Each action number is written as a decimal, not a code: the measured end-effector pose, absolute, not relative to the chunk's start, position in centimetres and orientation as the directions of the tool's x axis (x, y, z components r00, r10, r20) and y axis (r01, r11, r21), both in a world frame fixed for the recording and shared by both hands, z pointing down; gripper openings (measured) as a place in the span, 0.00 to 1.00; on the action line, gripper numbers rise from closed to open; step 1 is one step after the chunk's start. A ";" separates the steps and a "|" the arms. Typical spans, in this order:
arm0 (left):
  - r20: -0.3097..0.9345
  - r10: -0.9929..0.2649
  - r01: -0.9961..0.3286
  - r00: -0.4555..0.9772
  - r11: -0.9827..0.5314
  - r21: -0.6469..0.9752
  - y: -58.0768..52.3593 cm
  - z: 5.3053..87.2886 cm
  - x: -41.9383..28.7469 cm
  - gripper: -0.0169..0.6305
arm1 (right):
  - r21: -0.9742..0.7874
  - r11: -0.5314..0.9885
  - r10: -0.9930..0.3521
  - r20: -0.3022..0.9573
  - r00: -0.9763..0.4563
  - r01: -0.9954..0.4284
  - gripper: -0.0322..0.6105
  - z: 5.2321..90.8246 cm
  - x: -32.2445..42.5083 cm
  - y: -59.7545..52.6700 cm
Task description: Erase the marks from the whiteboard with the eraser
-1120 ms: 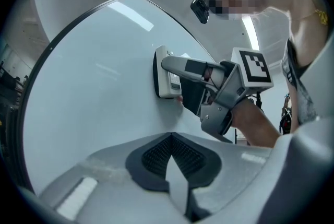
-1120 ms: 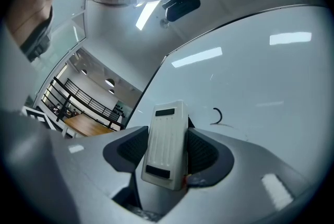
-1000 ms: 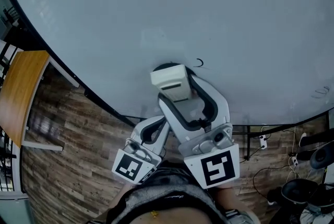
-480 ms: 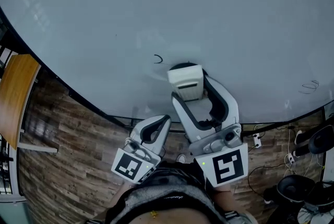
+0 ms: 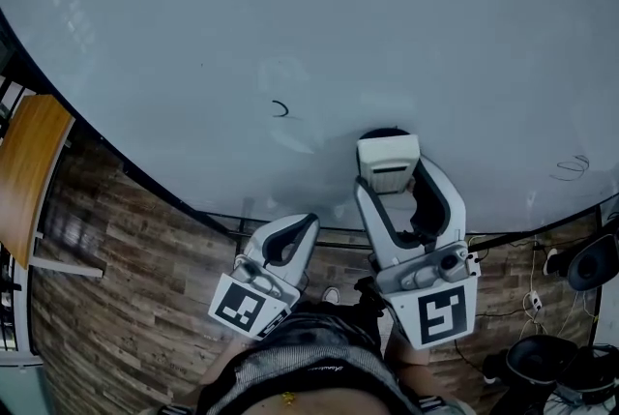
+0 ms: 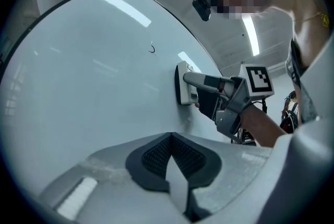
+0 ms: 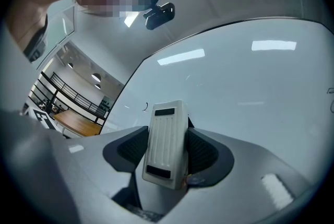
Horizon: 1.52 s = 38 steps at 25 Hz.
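Whiteboard (image 5: 290, 7): pale grey, fills the upper two thirds of the head view; its dark lower edge curves across the bottom of the frame

Eraser (image 5: 389, 160): white block, lower centre-right of the head view, flat against the board; sits below and to the right of the small hook-shaped mark

Right gripper (image 5: 397, 183): jaws closed onto the eraser's two long sides, pads touching it

Left gripper (image 5: 306, 223): lower centre of the head view, off the board and over the plank floor (image 5: 126, 307); jaws together with nothing between them

Marks: small hook-shaped mark (image 5: 280, 108) centre-left of the board, apart from the eraser; thin scribble (image 5: 572, 167) near the right edge

Wooden tabletop (image 5: 27, 176): left edge of the frame, beside the board

Cables (image 5: 484, 326): on the floor, lower right
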<state>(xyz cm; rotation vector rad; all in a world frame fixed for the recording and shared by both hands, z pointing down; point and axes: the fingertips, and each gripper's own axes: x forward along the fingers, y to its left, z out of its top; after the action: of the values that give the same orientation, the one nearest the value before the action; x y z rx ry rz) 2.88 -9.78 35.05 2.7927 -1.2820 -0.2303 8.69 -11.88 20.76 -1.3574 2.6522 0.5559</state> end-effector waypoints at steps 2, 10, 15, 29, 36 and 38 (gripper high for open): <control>-0.107 -0.755 -0.745 0.647 -0.656 0.120 -9.8 35.3 3.1 0.02 | 0.262 0.532 -0.764 -0.262 -0.590 -0.805 0.42 20.8 8.8 -12.0; -0.088 -0.755 -0.743 0.650 -0.656 0.133 -9.6 35.9 1.3 0.02 | 0.312 0.478 -0.780 -0.279 -0.561 -0.821 0.42 19.8 6.6 -12.0; -0.090 -0.755 -0.743 0.649 -0.655 0.134 -9.7 36.2 -0.5 0.02 | 0.331 0.486 -0.764 -0.290 -0.577 -0.809 0.42 19.1 4.2 -12.2; -0.091 -0.788 -0.777 0.610 -0.616 0.127 -9.8 36.2 -7.7 0.02 | 0.386 0.532 -0.700 -0.300 -0.648 -0.754 0.43 17.9 -5.5 -12.0; -0.082 -0.822 -0.813 0.564 -0.570 0.115 -9.0 36.6 -12.5 0.02 | 0.407 0.569 -0.668 -0.278 -0.690 -0.715 0.43 19.0 -11.0 -11.7; -0.077 -0.834 -0.826 0.546 -0.552 0.118 -8.7 36.8 -13.9 0.02 | 0.407 0.585 -0.657 -0.270 -0.704 -0.702 0.43 19.4 -12.5 -11.6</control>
<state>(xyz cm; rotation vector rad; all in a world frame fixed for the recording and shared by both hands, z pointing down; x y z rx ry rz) -13.86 -8.75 36.80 2.7023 -1.4522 -0.1908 -12.49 -11.62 19.37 -1.1668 2.7157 0.7581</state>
